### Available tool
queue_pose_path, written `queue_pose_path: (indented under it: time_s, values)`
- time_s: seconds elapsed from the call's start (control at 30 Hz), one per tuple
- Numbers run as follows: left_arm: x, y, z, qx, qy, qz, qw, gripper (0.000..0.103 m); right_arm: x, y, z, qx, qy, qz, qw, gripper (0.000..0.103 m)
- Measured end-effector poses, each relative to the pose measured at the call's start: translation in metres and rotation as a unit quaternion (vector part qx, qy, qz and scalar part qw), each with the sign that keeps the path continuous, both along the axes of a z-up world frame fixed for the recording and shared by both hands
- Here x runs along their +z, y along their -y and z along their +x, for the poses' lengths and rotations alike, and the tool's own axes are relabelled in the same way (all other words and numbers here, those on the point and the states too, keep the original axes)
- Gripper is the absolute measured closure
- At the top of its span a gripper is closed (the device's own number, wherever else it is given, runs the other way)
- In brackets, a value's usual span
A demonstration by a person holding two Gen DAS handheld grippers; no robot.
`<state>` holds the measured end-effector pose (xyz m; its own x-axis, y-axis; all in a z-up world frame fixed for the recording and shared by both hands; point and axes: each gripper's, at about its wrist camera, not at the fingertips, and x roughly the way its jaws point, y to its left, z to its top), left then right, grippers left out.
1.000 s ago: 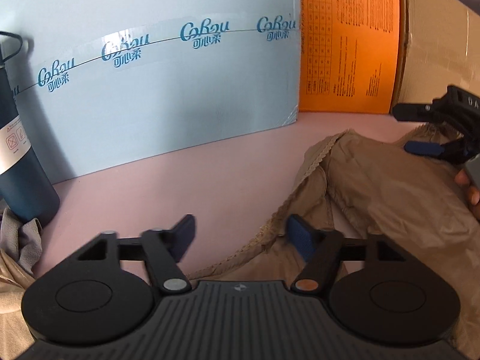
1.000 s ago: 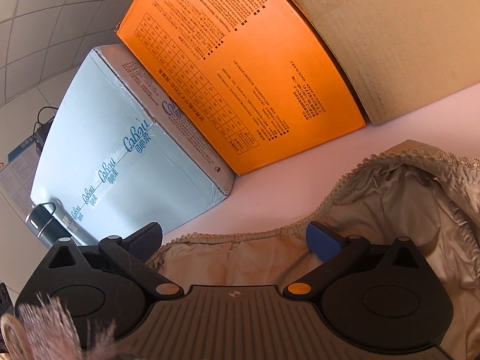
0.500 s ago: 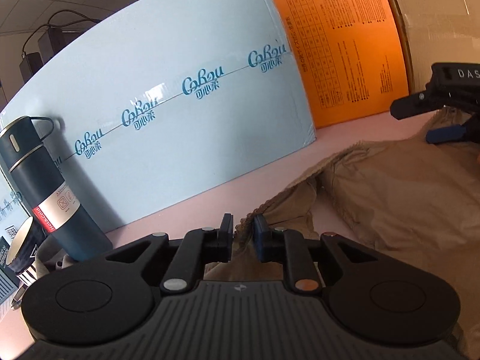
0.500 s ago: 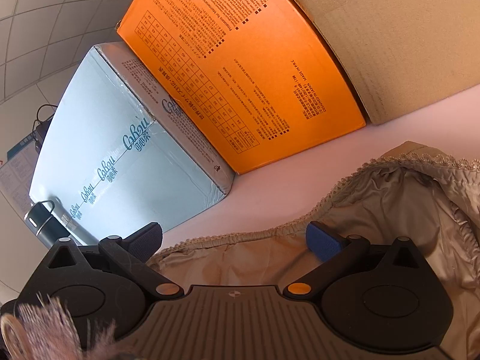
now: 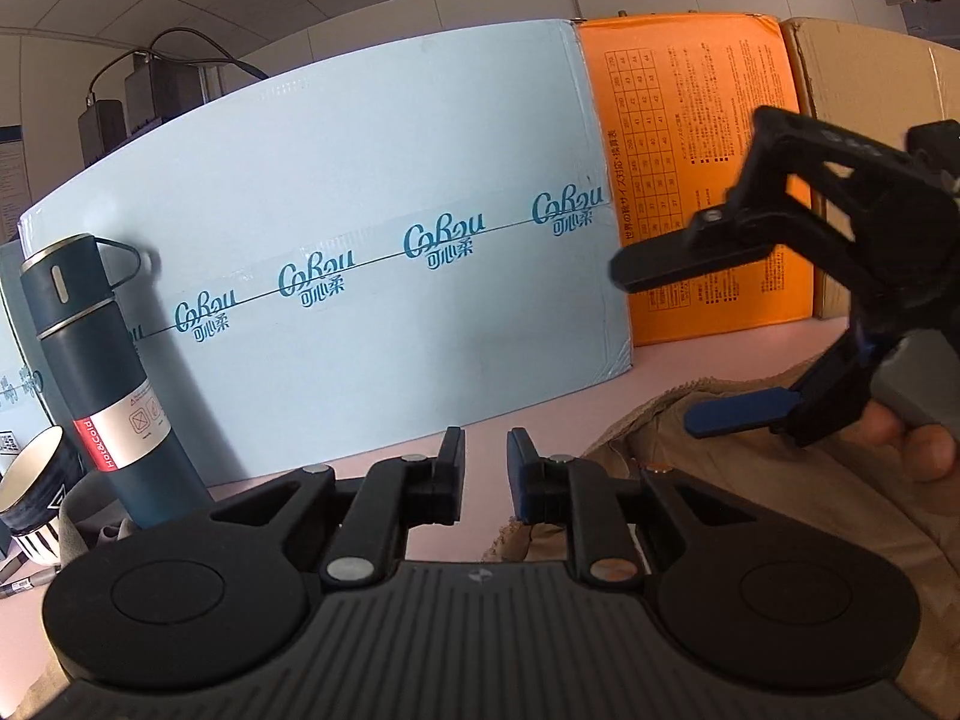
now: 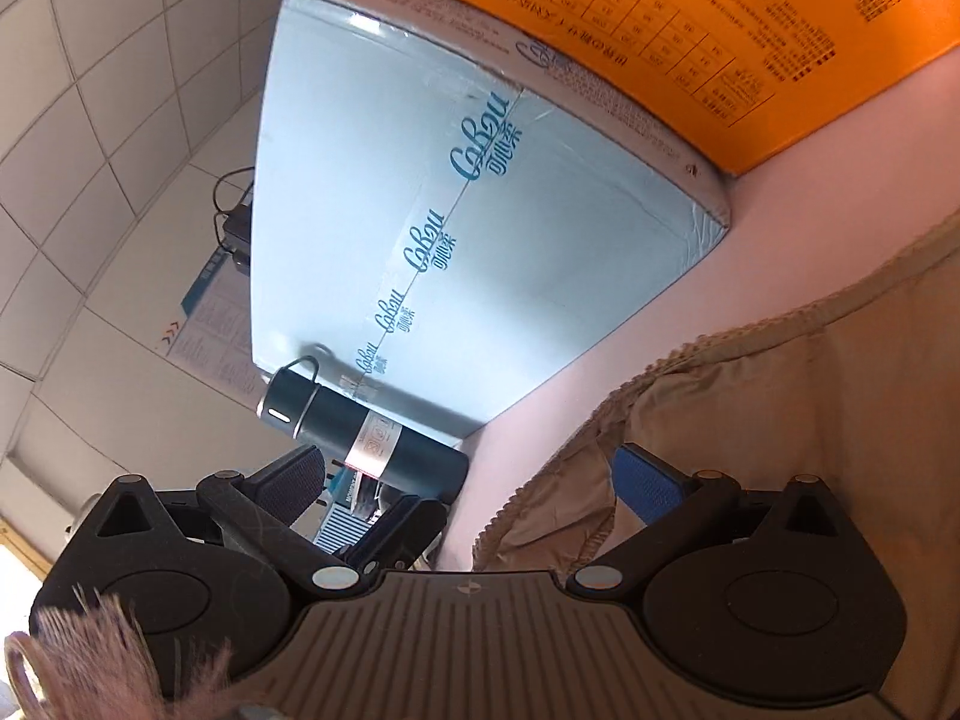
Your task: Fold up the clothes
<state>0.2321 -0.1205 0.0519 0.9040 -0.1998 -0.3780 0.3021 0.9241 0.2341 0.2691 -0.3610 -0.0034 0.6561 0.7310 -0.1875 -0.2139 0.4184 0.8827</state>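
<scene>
A tan garment with a lace edge (image 5: 780, 480) lies on the pink table, at the right in the left wrist view and also at the lower right in the right wrist view (image 6: 780, 408). My left gripper (image 5: 485, 480) has a narrow gap between its fingers with nothing in it, just left of the garment's edge. My right gripper (image 6: 474, 480) is open and tilted, its blue finger (image 6: 645, 483) lying on the garment edge. It also shows in the left wrist view (image 5: 708, 348), hovering open over the cloth.
A light blue Cobou box (image 5: 360, 300), an orange box (image 5: 696, 180) and a brown carton (image 5: 870, 90) stand along the back. A dark blue flask (image 5: 102, 390) and a cup (image 5: 36, 498) stand at the left, on grey cloth.
My left gripper was shut on the garment edge half a second ago; it has let go and opened slightly. My right gripper swung left and tilted, closer to the left gripper.
</scene>
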Motion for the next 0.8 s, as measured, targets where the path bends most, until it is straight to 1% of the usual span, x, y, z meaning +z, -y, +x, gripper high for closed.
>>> queue_pose_path:
  time_s: [0.03, 0.07, 0.1, 0.13, 0.17, 0.2, 0.23, 0.33, 0.37, 0.4, 0.43, 0.47, 0.5, 0.53, 0.6, 0.63, 0.73, 0.8]
  values:
    - [-0.002, 0.000, 0.001, 0.000, -0.002, 0.004, 1.0000, 0.068, -0.001, -0.004, 0.005, -0.007, -0.007, -0.006, 1.000, 0.000]
    - [-0.004, 0.001, 0.002, 0.006, -0.002, 0.010, 0.9999, 0.059, -0.003, -0.008, 0.011, -0.012, -0.016, -0.012, 1.000, 0.000]
    - [-0.007, 0.003, 0.004, 0.012, -0.003, 0.020, 0.9997, 0.044, -0.005, -0.012, 0.019, -0.015, -0.029, -0.015, 0.999, 0.000]
    - [-0.010, 0.004, 0.006, 0.011, -0.007, 0.030, 0.9995, 0.033, -0.008, -0.015, 0.026, -0.019, -0.044, -0.019, 0.999, 0.000]
    - [-0.013, 0.004, 0.008, 0.010, -0.011, 0.037, 0.9992, 0.030, -0.011, -0.016, 0.031, -0.026, -0.056, -0.026, 0.998, 0.000]
    - [-0.018, 0.005, 0.010, 0.011, -0.015, 0.044, 0.9988, 0.024, -0.012, -0.017, 0.034, -0.033, -0.058, -0.033, 0.997, 0.000]
    - [-0.022, 0.006, 0.013, 0.014, -0.022, 0.052, 0.9983, 0.022, -0.012, -0.017, 0.036, -0.039, -0.051, -0.039, 0.997, 0.000]
    - [-0.038, 0.008, 0.025, 0.030, -0.054, 0.078, 0.9951, 0.022, -0.014, -0.018, 0.040, -0.047, -0.037, -0.046, 0.997, 0.000]
    - [-0.043, 0.008, 0.029, 0.032, -0.066, 0.081, 0.9940, 0.023, -0.015, -0.018, 0.040, -0.047, -0.029, -0.047, 0.997, 0.000]
    - [-0.046, 0.006, 0.031, 0.029, -0.079, 0.075, 0.9936, 0.035, -0.016, -0.018, 0.039, -0.046, -0.020, -0.049, 0.998, 0.000]
    - [-0.046, 0.002, 0.033, 0.022, -0.092, 0.059, 0.9938, 0.052, -0.017, -0.019, 0.037, -0.042, -0.009, -0.053, 0.998, 0.000]
    - [-0.044, -0.002, 0.035, 0.015, -0.107, 0.037, 0.9935, 0.061, -0.017, -0.019, 0.033, -0.037, 0.007, -0.058, 0.998, 0.000]
    - [-0.042, -0.006, 0.036, 0.010, -0.118, 0.018, 0.9928, 0.076, -0.017, -0.020, 0.030, -0.032, 0.023, -0.063, 0.997, 0.000]
    - [-0.040, -0.009, 0.036, 0.009, -0.125, 0.002, 0.9921, 0.082, -0.019, -0.021, 0.027, -0.028, 0.041, -0.068, 0.996, 0.000]
    - [-0.034, -0.014, 0.034, 0.009, -0.125, -0.019, 0.9919, 0.083, -0.022, -0.021, 0.018, -0.022, 0.085, -0.065, 0.994, 0.000]
    - [-0.030, -0.017, 0.031, 0.006, -0.121, -0.034, 0.9920, 0.083, -0.025, -0.019, 0.014, -0.022, 0.104, -0.054, 0.993, 0.000]
    - [-0.011, -0.030, 0.021, -0.018, -0.109, -0.101, 0.9888, 0.083, -0.025, -0.002, 0.005, -0.029, 0.146, 0.013, 0.989, 0.000]
    - [-0.003, -0.036, 0.017, -0.028, -0.100, -0.126, 0.9866, 0.081, -0.025, 0.009, 0.000, -0.033, 0.171, 0.050, 0.983, 0.000]
